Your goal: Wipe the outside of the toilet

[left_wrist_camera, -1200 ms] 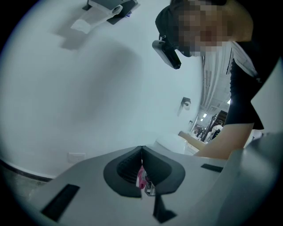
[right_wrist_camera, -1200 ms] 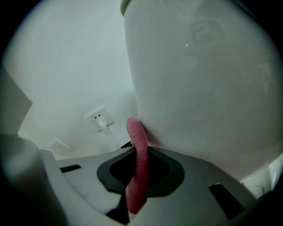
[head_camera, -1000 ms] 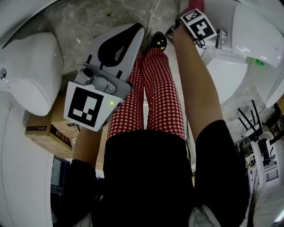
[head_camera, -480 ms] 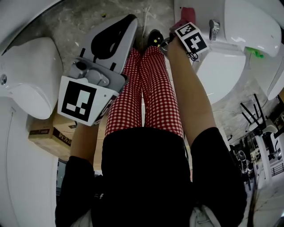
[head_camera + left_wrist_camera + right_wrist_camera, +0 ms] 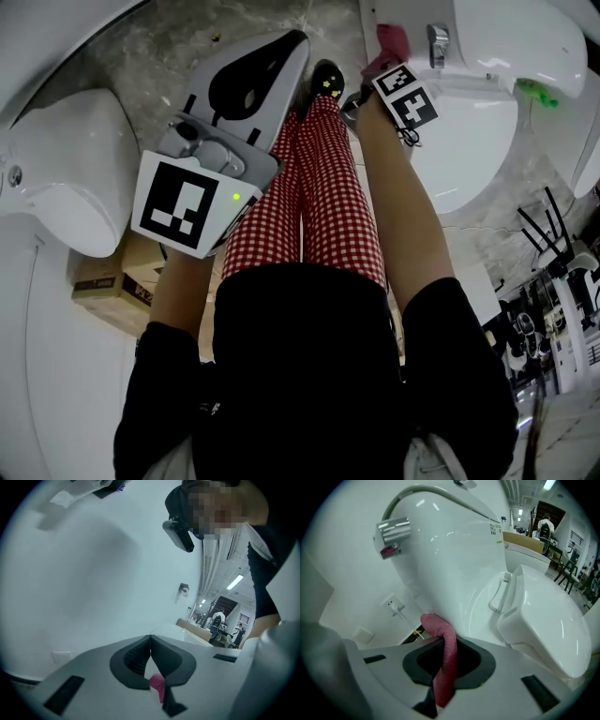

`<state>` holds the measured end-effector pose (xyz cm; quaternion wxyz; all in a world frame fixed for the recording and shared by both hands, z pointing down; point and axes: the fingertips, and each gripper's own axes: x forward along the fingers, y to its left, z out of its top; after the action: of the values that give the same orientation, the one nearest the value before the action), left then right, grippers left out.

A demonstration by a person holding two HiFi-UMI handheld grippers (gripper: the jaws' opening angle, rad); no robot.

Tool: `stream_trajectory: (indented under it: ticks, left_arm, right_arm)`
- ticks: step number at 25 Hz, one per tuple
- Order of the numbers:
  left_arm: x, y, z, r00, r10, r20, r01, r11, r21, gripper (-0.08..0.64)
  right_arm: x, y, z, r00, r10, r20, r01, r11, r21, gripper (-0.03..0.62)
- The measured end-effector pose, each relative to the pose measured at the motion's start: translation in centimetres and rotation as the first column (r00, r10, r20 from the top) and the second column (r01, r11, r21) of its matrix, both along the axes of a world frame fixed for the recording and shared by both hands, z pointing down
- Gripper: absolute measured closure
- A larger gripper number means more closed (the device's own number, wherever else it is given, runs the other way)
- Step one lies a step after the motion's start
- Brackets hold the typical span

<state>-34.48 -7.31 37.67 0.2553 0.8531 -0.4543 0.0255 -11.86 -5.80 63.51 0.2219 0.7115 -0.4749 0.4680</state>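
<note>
Two grippers, one engaged: the right gripper [image 5: 442,641], clamped on the pink cloth [image 5: 437,623], points its end straight against the toilet's [image 5: 454,564] outer wall. The left gripper [image 5: 150,637], jaws together, stays well away.

right gripper [image 5: 446,654] drawn back along toilet [image 5: 487,37], pink cloth [image 5: 392,39] now showing

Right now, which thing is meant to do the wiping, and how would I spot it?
Find the white toilet at the head view's upper right. By its tank, near the chrome flush handle, the right gripper is shut on a pink cloth. It is the only soft pink thing against the white porcelain and shiny metal there.
</note>
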Motion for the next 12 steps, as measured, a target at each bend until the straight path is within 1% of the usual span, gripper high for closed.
stream_trajectory:
  ticks: [4,7,8,10,12]
  left_arm:
    - [0.6,-0.2,-0.6,1.0,0.018,0.006,-0.018,1.0,0.012,0.551]
    - [1.2,-0.4,-1.6,0.999,0.037,-0.001,-0.037,0.998,0.054,0.551]
    - [1.4,-0.3,-1.8,0.999,0.044,0.0,-0.044,0.998,0.055,0.551]
    - [1.3,0.1,-1.9,0.998,0.062,0.013,-0.062,0.998,0.026,0.551]
    - [0.6,0.1,-2.2,0.999,0.051,0.009,-0.051,0.999,0.018,0.551]
  right_arm:
    - [0.8,1.3,-1.0,1.0,-0.014,-0.017,0.014,1.0,-0.003,0.537]
    - [1.3,2.2,-1.7,0.999,-0.041,-0.023,0.041,0.999,0.003,0.537]
    - [1.3,2.4,-2.0,0.998,-0.053,-0.023,0.053,0.999,0.007,0.537]
    - [1.1,2.9,-2.9,0.997,-0.075,-0.014,0.075,0.997,0.02,0.537]
    - [0.6,3.1,-4.0,0.995,-0.099,0.004,0.099,0.994,0.044,0.537]
